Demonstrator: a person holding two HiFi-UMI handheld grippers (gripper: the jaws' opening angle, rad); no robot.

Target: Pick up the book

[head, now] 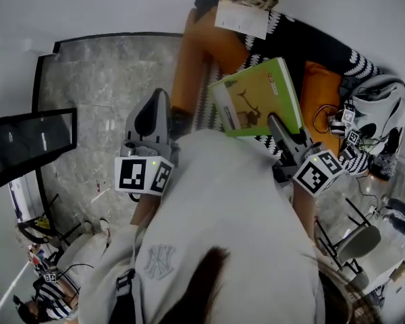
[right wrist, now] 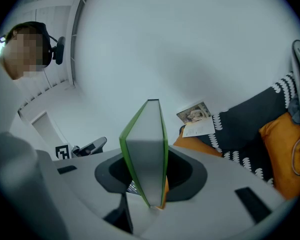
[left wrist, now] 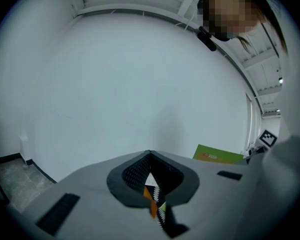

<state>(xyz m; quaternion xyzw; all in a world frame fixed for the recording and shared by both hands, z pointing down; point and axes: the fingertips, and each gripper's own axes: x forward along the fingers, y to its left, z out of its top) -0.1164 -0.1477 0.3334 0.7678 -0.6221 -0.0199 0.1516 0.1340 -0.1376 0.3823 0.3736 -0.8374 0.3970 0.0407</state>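
The right tongs (right wrist: 149, 186) are clenched on the green book (right wrist: 147, 151). In the right gripper view the book stands edge-on between the jaws, its grey page block facing the camera and its green covers pinched from either side near the bottom edge. The left tongs (left wrist: 152, 184) are clenched too, but on nothing (only thin slivers of orange and black-and-white pattern show through the slit between the jaws). They hang off to the side, near the book but taking no part in the hold.

From the head view, the right tongs (head: 278, 123) grip the green book (head: 256, 96) at its near edge, cover tilted up toward the camera. The left tongs (head: 154, 113) sit apart, on the far side of the person's pale top. Beyond the book lie orange cushions (head: 202, 52) and a black patterned throw (head: 310, 42). A second booklet (head: 246, 9) leans against the white wall (head: 121, 5), and marble floor (head: 94, 93) is to the left.

As I judge it, the pick-up is essentially made: the book looks lifted clear of the cushions, carried by one edge alone. The next move calls for a firm squeeze and a level carry, since a book held by one edge could pivot or slip; the idle left tongs could steady the free edge.
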